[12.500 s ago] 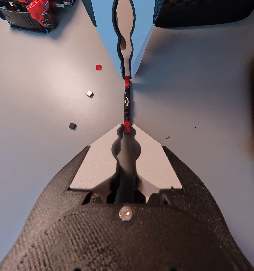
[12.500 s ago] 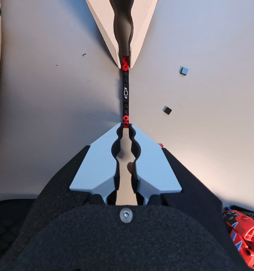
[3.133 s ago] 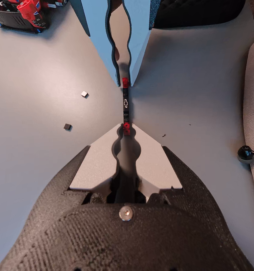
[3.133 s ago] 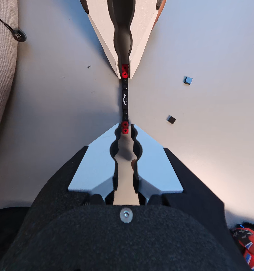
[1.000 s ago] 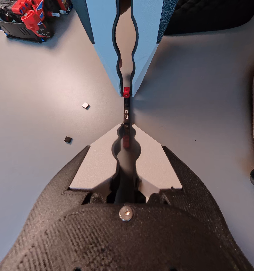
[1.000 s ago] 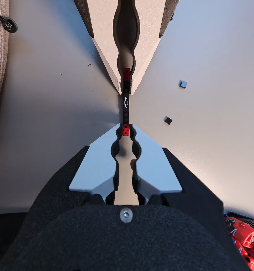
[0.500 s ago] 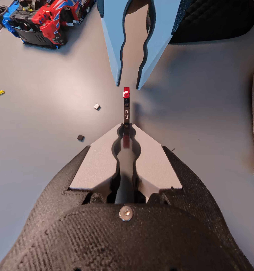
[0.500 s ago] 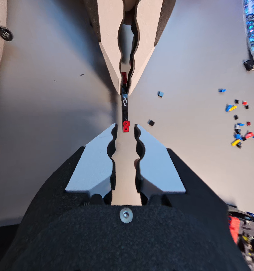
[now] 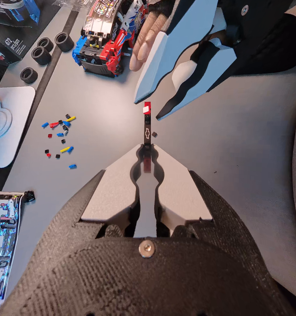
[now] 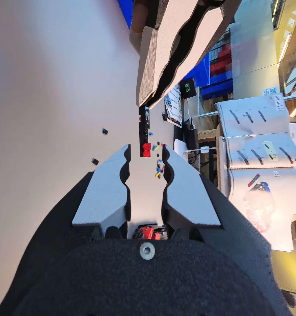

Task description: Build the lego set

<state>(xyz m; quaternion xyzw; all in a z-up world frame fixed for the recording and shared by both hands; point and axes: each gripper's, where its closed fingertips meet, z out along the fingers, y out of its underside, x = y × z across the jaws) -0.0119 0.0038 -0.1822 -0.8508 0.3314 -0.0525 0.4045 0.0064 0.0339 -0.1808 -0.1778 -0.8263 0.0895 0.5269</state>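
Note:
A thin black lego strip [image 9: 147,135] with red pieces at both ends sticks straight out of my left gripper [image 9: 147,145]. The left gripper is shut on its near end and holds it above the grey table [image 9: 212,136]. The strip's far red end carries a small white tile. My right gripper [image 9: 146,110] is open, and its blue-grey fingers straddle that far end without touching it. In the right wrist view the strip [image 10: 144,135] hangs from the left gripper [image 10: 143,104], and my open right gripper [image 10: 146,145] has its tips beside the strip's red end.
A red, white and blue lego car [image 9: 106,39] stands at the back left, with loose black tyres [image 9: 41,54] and a dark box [image 9: 7,25] nearby. Small loose pieces [image 9: 61,135] lie at the left. A black tile [image 9: 154,134] lies by the strip. A shiny sticker sheet [image 9: 2,239] is at the lower left. The tips of one gripper are about 4 cm away from the tips of the other.
My right gripper has opened, let go of the strip's far end and drawn back at a tilt. My left gripper keeps the strip and has risen, so more of the table shows.

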